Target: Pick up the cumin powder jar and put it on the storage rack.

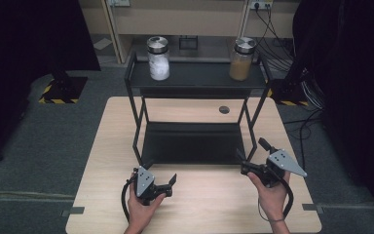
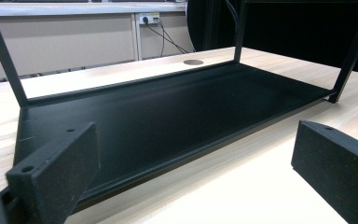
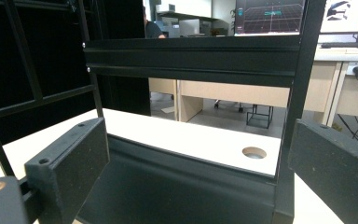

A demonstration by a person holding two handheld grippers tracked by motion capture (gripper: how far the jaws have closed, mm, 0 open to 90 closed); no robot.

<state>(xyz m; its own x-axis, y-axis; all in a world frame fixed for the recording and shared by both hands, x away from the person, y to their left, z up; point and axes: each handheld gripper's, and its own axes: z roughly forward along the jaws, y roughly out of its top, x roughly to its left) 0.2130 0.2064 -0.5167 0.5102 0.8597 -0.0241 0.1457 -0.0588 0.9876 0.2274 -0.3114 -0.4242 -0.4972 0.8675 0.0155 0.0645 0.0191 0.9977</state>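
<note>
Resting low in the frame of the high view, both tools sit on the pale tabletop (image 1: 92,161) in front of the black two-tier rack (image 1: 195,80), each with its jaws spread and nothing between them: the left tool (image 1: 163,184) at lower left of centre, the right tool (image 1: 253,156) at lower right, just beside the rack's front right leg. The things nearest to hand for them are two lidded glass jars on the rack's upper shelf, in the upper middle of the frame, so whichever tool moves has to go forward and up over the shelf's front rail. The jar of white powder (image 1: 158,59) stands upright toward the left end of that shelf, more or less straight ahead of the left tool; the jar of tan powder (image 1: 241,60) stands upright toward the right end, ahead of the right tool. Each arm is thus the nearer one for the jar on its own side, and the jars stand well apart from each other. Both carry metal lids, closed; the white fill reaches roughly two thirds up, the tan fill about the same. The lower shelf (image 2: 177,112) lies bare in the left gripper view, and the right gripper view looks through the frame under the upper shelf's rail (image 3: 191,58).
</note>
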